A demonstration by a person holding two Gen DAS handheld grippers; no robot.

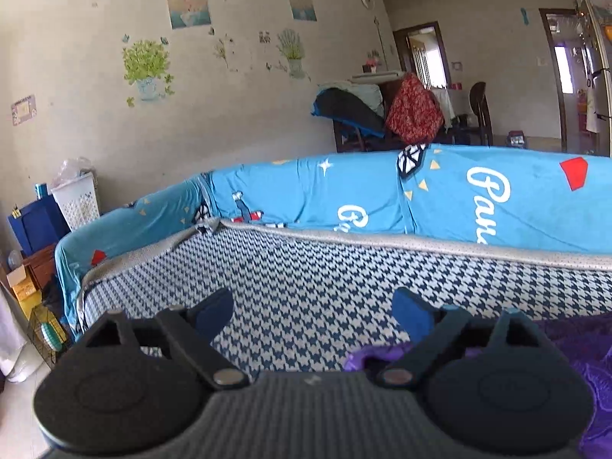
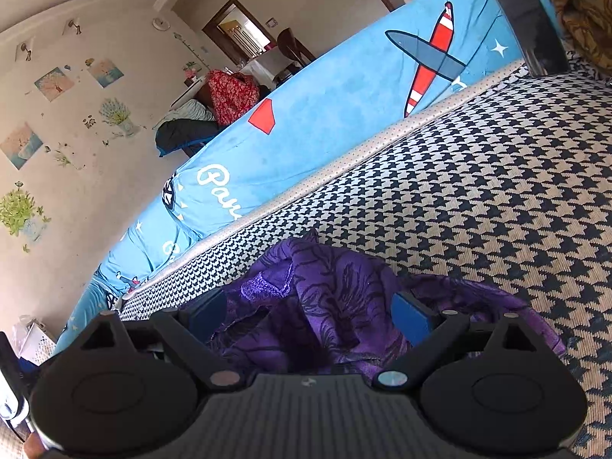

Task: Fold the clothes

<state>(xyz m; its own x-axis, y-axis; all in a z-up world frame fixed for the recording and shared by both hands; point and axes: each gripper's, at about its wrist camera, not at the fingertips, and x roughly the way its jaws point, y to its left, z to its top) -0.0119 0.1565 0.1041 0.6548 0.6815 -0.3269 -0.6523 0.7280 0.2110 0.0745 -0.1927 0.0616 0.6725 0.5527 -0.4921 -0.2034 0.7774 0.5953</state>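
A purple patterned garment point(image 2: 317, 279) lies bunched on the houndstooth seat cover point(image 2: 478, 191). My right gripper point(image 2: 310, 315) stands over it with its blue pads wide apart. The cloth mounds up between them, and the pads do not visibly squeeze it. In the left wrist view my left gripper point(image 1: 311, 313) is open above the houndstooth cover point(image 1: 344, 267), with nothing between its fingers. Only an edge of the purple garment point(image 1: 573, 344) shows there, at the lower right, beside and under the right finger point(image 1: 411, 313).
A blue printed sofa back point(image 1: 344, 191) runs behind the seat. A dark flat object point(image 2: 531, 26) leans on the sofa back point(image 2: 325, 95) at the far right. Left of the sofa stand a white laundry basket point(image 1: 78, 199) and boxes. Clothes are piled on a chair point(image 1: 382, 111).
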